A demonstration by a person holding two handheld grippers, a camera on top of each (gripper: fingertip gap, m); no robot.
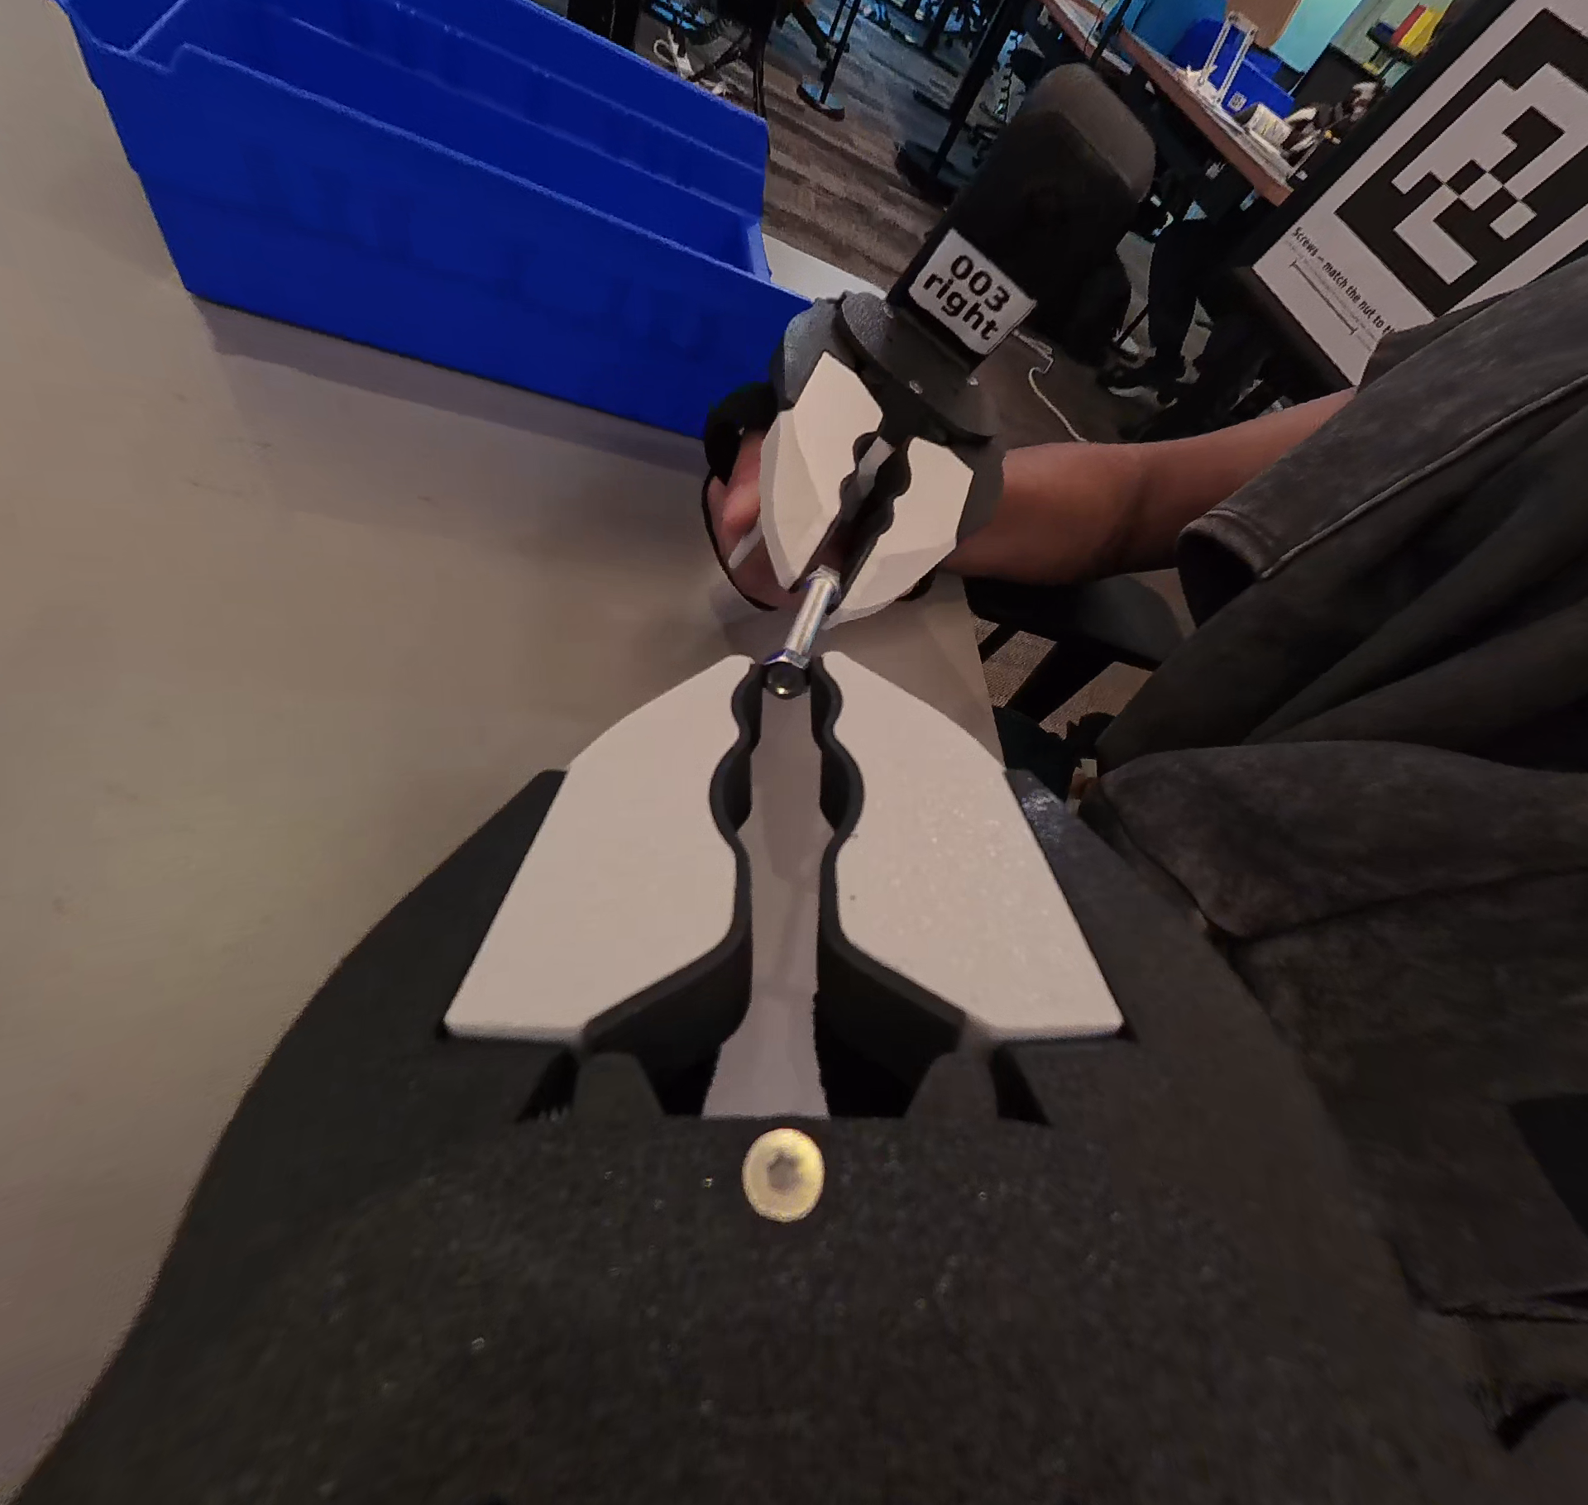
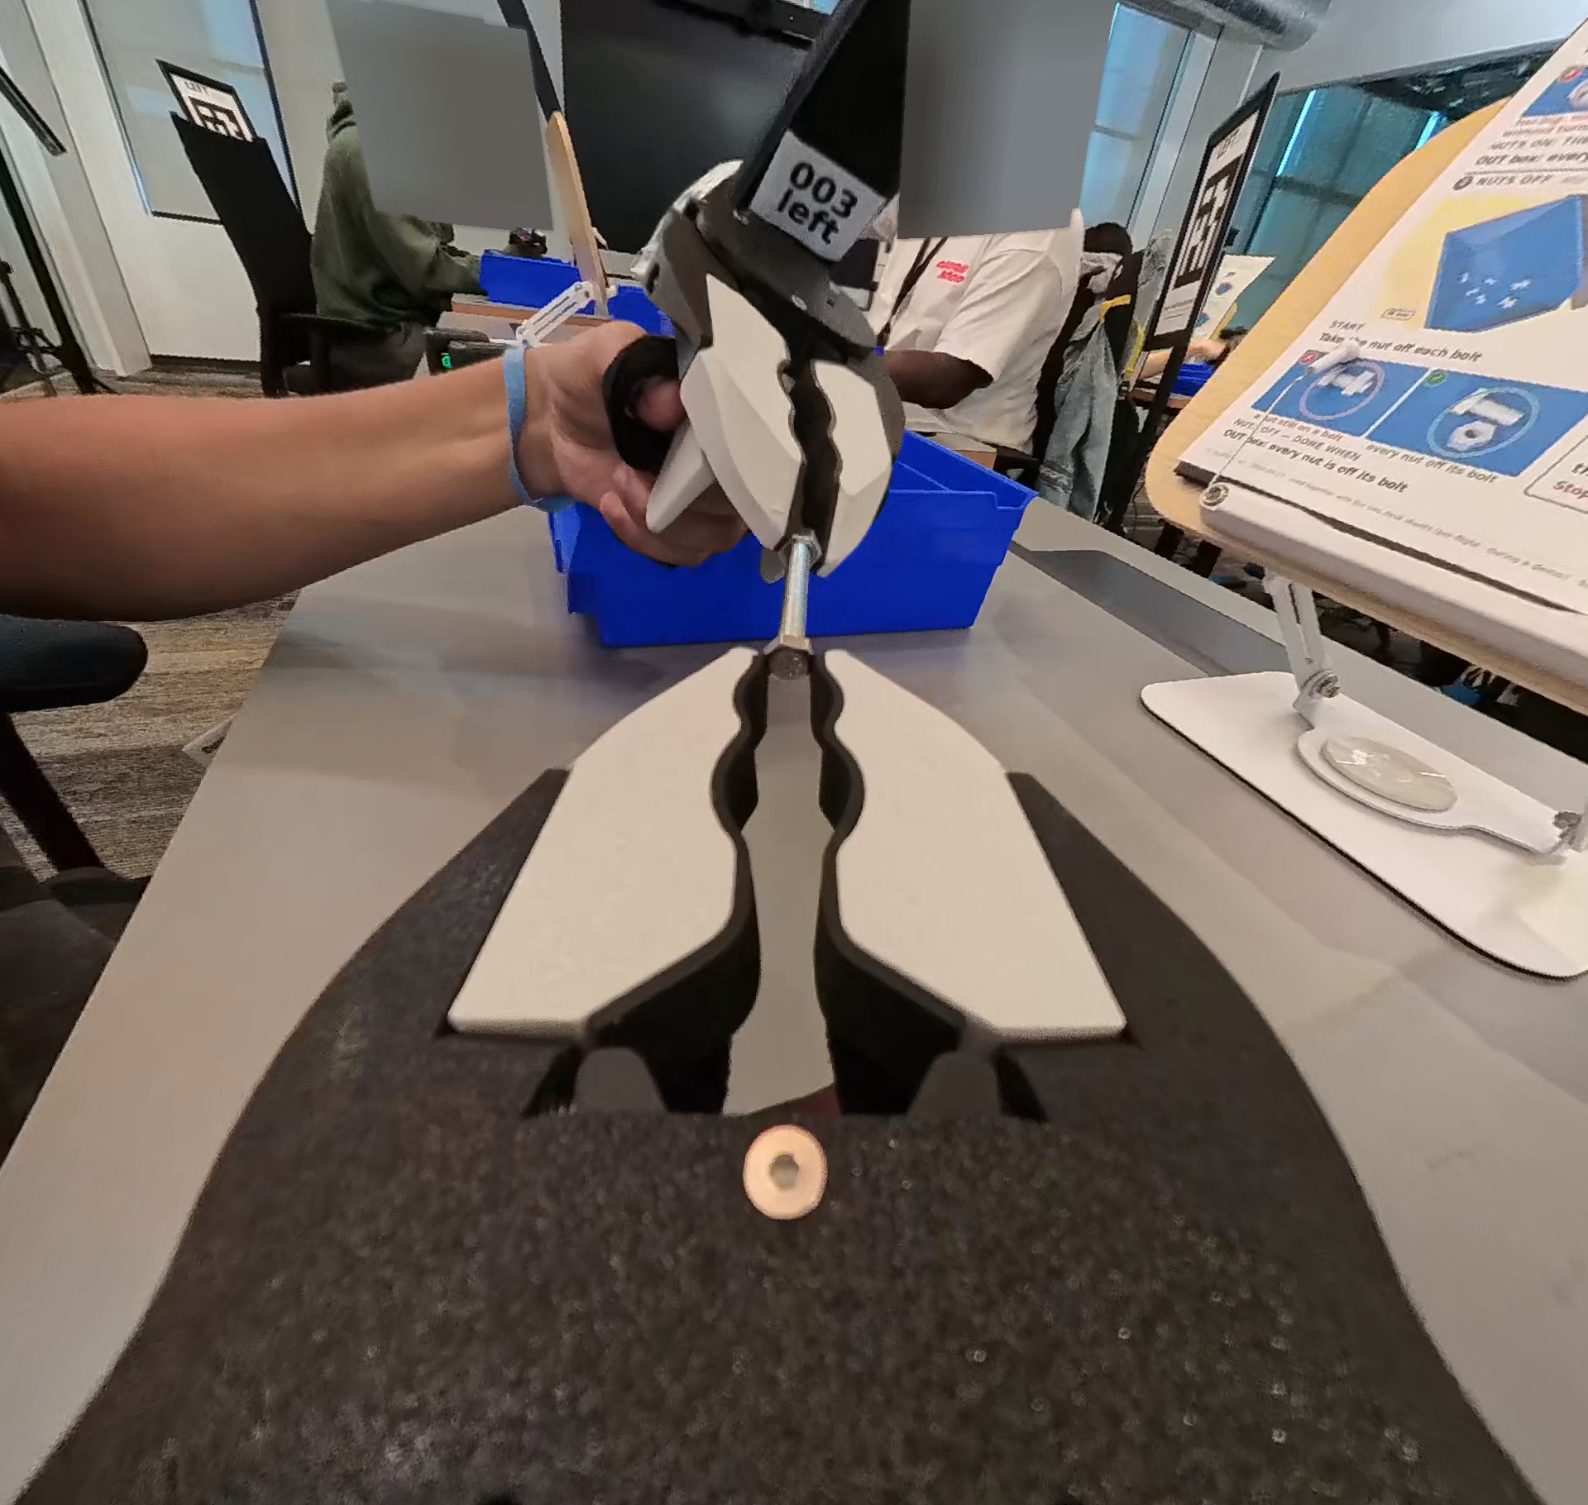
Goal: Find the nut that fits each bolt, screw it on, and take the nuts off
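Left wrist view: own tool low at centre, the other tool facing it at 12 o'clock.
Left gripper [image 1: 786, 673]: narrow, tips pinching the nut [image 1: 784, 684], whose dark hole faces the camera.
Bolt [image 1: 803, 623]: bright shaft in mid-air, running from the nut toward 1 o'clock into the other tool.
Right gripper [image 1: 838, 596]: closed on the bolt's far end, tips pointing back at the camera.
Hand [image 1: 739, 519]: on the right gripper's grip, forearm leading off toward 3 o'clock.
Bin [image 1: 430, 175]: blue, on the table [image 1: 258, 648] at 10 o'clock, well apart from the tools.
Sign [image 1: 1504, 175]: black-and-white marker board at 2 o'clock.

Right wrist view: the same bolt seen from its other end.
Right gripper [image 2: 789, 660]: narrow, tips clamped on the bolt's hex head.
Bolt [image 2: 795, 596]: rises toward 12 o'clock, above the table [image 2: 387, 690] and touching neither it nor the bin.
Left gripper [image 2: 803, 549]: closed around the shaft's top; a sliver of nut [image 2: 773, 563] shows beside its tips.
Hand [image 2: 593, 441]: holds the left gripper, arm entering from 9 o'clock, blue band at the wrist.
Bin [image 2: 902, 570]: blue, just behind the tools at 12 o'clock.
Stand [image 2: 1289, 776]: white base at 3 o'clock, carrying a tilted instruction sheet [image 2: 1375, 390].
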